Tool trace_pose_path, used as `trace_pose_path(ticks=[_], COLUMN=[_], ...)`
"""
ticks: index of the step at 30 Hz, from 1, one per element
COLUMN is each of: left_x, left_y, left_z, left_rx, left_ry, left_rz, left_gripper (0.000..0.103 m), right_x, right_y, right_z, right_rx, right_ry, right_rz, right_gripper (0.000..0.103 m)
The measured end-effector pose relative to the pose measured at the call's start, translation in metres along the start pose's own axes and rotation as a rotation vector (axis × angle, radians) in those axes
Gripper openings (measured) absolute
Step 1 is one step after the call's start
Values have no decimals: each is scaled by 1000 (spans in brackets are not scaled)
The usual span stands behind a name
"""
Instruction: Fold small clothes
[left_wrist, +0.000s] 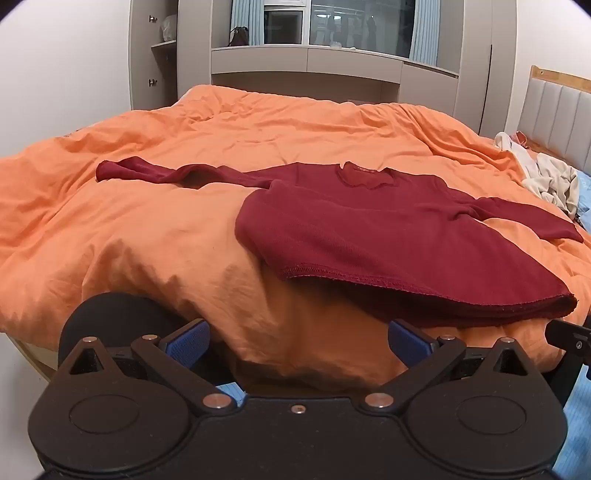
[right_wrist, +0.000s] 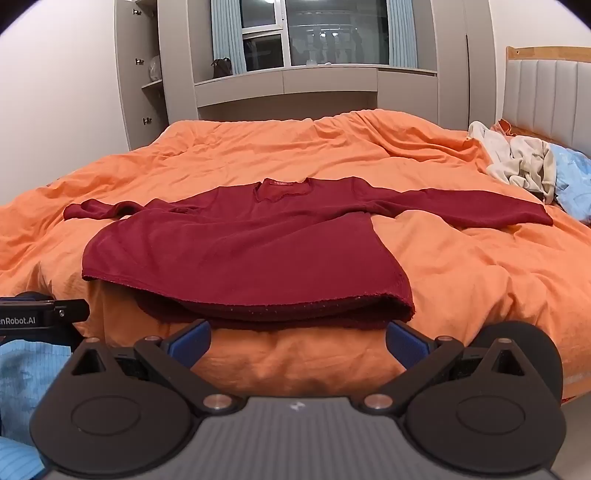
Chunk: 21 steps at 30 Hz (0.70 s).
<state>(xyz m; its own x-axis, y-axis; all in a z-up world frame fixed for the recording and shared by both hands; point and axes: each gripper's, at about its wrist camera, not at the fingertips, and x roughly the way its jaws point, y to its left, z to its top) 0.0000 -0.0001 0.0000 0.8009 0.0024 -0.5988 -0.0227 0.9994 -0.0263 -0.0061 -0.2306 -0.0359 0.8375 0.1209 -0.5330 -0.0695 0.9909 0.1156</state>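
A dark red long-sleeved sweater lies flat on the orange duvet, neck away from me, both sleeves spread sideways, hem at the bed's near edge. It also shows in the right wrist view. My left gripper is open and empty, just before the bed edge, left of the hem. My right gripper is open and empty, just below the hem's middle. Neither touches the sweater.
A pile of cream clothes and a blue cloth lie at the bed's right side by the headboard. Grey cabinets and a window stand beyond the bed. The left gripper's body shows at the right view's left edge.
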Motion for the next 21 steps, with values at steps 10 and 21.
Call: trace_pose_path(ticks=[10, 21], left_x=[2, 7], left_y=[3, 1], left_z=[-1, -1], left_rx=[2, 7], left_ry=[9, 11], left_rz=[-3, -1], left_gripper=[103, 103], right_x=[2, 6], right_y=[1, 0], right_z=[0, -1], right_rx=[3, 3], right_ry=[4, 7], right_rz=[1, 1], right_gripper=[103, 103])
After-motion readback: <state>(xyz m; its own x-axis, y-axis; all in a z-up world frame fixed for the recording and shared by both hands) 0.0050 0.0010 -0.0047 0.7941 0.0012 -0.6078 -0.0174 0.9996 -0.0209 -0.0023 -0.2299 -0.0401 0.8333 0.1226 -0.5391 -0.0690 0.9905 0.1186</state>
